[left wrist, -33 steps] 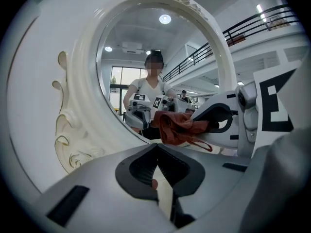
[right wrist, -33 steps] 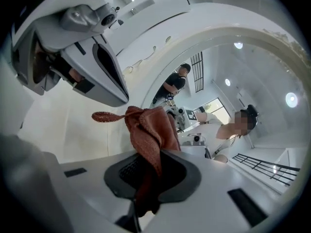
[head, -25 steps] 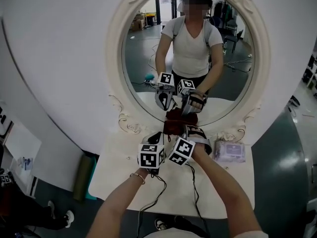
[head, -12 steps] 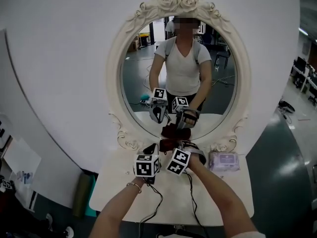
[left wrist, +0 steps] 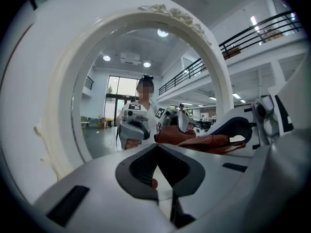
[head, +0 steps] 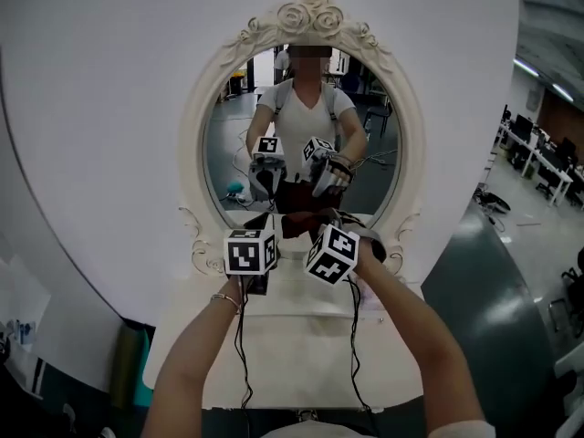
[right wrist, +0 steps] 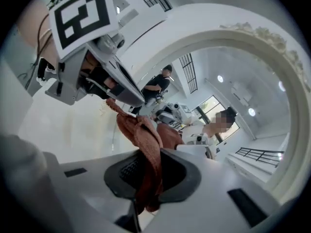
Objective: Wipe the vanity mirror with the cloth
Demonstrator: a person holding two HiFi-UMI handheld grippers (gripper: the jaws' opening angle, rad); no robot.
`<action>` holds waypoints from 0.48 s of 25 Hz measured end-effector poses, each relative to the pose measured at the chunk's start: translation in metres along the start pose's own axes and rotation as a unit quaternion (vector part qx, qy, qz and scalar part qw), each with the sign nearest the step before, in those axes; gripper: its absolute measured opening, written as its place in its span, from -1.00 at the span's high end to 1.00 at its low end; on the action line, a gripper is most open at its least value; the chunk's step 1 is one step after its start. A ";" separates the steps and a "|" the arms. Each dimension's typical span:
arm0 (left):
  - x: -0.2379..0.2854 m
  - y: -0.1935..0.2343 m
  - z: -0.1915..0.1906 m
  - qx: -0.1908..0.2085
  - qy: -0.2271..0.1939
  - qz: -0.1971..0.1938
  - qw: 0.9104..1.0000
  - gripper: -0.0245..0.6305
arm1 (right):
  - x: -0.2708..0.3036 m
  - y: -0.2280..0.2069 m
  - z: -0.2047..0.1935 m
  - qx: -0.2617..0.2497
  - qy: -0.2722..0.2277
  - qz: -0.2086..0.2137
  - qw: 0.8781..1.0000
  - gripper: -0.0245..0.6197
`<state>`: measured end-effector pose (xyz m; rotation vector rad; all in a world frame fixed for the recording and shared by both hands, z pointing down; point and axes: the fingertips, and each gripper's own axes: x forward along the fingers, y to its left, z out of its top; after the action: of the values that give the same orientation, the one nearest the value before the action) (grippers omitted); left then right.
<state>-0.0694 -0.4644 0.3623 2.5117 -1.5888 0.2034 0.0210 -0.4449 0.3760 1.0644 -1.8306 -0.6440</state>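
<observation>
Your right gripper is clamped on the rust cloth, with the mirror directly ahead of it. Left gripper sits just beside it, jaws together and empty.

Head cam tilts up & pulls back: whole mirror frame is now in shot incl. the rosette crest, which was cropped 1 s ago. Both arms lift. The left hand-held gripper and right hand-held gripper go from just above the tabletop, below the lower rim, up in front of the low glass. Marker cubes now overlap the rim. Cloth rises w/ the right one, can't tell if it touches the glass. Reflected grippers climb to mid-glass. More bare tabletop shows nearside, and the forearms look more stretched out.
</observation>
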 end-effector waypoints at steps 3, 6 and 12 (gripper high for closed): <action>-0.002 -0.011 0.049 0.017 -0.035 -0.016 0.999 0.91 | -0.034 -0.052 0.018 -0.030 -0.016 -0.064 0.997 0.73; -0.001 -0.031 0.091 0.049 -0.050 -0.029 0.997 0.91 | -0.068 -0.109 0.035 -0.065 -0.026 -0.143 0.987 0.73; -0.008 -0.065 0.184 0.077 -0.100 -0.041 0.991 0.91 | -0.134 -0.212 0.074 -0.097 -0.057 -0.288 0.951 0.73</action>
<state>-0.0091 -0.4681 0.1762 2.7872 -1.5917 0.0680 0.0719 -0.4338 0.1198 1.4611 -1.5003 -1.2236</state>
